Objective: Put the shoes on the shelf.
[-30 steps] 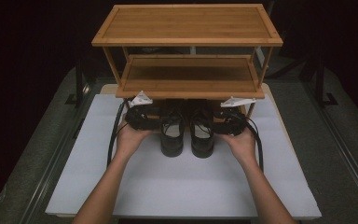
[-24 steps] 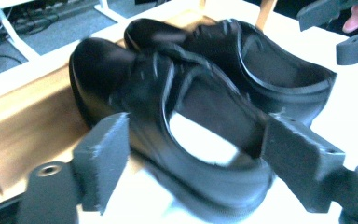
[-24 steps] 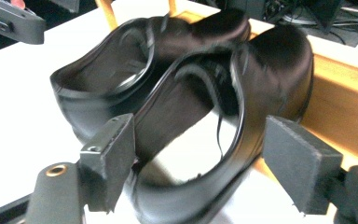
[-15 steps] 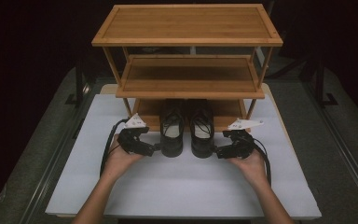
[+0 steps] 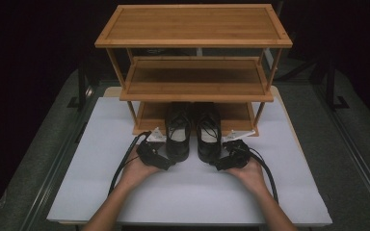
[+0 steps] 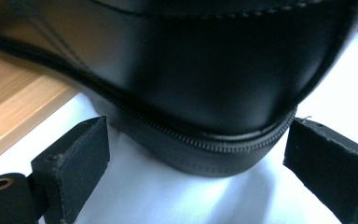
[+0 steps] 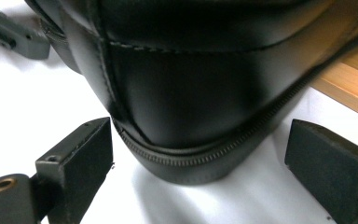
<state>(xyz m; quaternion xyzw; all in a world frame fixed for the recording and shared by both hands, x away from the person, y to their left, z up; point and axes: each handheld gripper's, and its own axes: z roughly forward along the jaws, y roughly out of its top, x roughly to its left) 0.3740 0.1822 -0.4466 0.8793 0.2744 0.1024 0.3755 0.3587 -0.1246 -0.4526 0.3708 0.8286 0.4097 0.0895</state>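
A pair of black leather shoes, left shoe (image 5: 178, 134) and right shoe (image 5: 208, 134), stands on the white table top with toes under the bamboo rack's bottom shelf (image 5: 149, 115). My left gripper (image 5: 169, 162) is open at the left shoe's heel (image 6: 205, 93); its jaws stand wide on either side of the heel, apart from it. My right gripper (image 5: 218, 165) is open the same way around the right shoe's heel (image 7: 191, 93). In each gripper view the heel sits between the pads (image 6: 81, 158) (image 7: 86, 154) with gaps showing.
The three-tier bamboo rack (image 5: 192, 26) stands at the back of the white board (image 5: 192, 202); its middle shelf (image 5: 195, 77) and top are bare. Cables trail from both grippers toward the front. Dark floor and metal rails flank the table.
Both hands drew back toward the person, from beside the shoes under the rack to just behind the heels. The shoes have barely shifted.
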